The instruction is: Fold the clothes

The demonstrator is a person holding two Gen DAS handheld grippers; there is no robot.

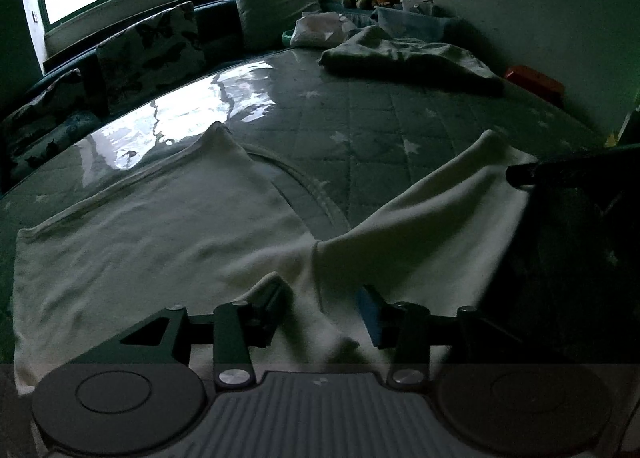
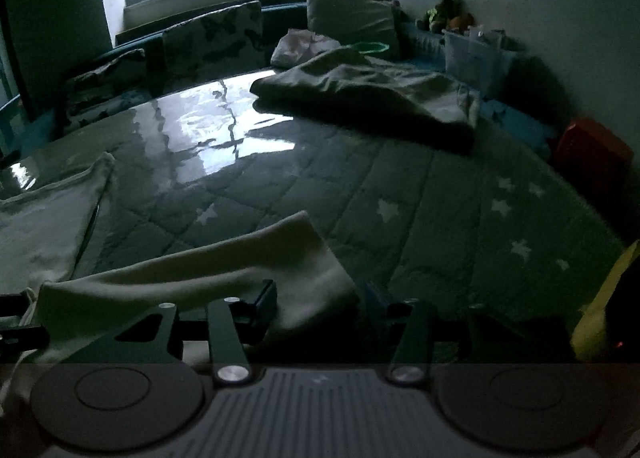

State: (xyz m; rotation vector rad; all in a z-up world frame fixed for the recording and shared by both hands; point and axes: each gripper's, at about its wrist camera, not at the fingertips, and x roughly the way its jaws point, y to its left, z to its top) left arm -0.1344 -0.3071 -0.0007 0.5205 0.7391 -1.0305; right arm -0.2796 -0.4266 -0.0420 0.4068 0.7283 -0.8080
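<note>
Both tongs, left (image 1: 324,312) and right (image 2: 316,306), stand spread around the shirt (image 1: 160,225); pinch fully before lifting evenly.

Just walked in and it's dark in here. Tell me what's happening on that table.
A person with a gripper in each hand is folding a white garment on a star-print cover. The left gripper has cloth bunched between its fingers; the right gripper has the garment's other end between its fingers. How tightly either grips is hard to tell. The garment is only partly spread. Another crumpled cloth lies further back.
</note>
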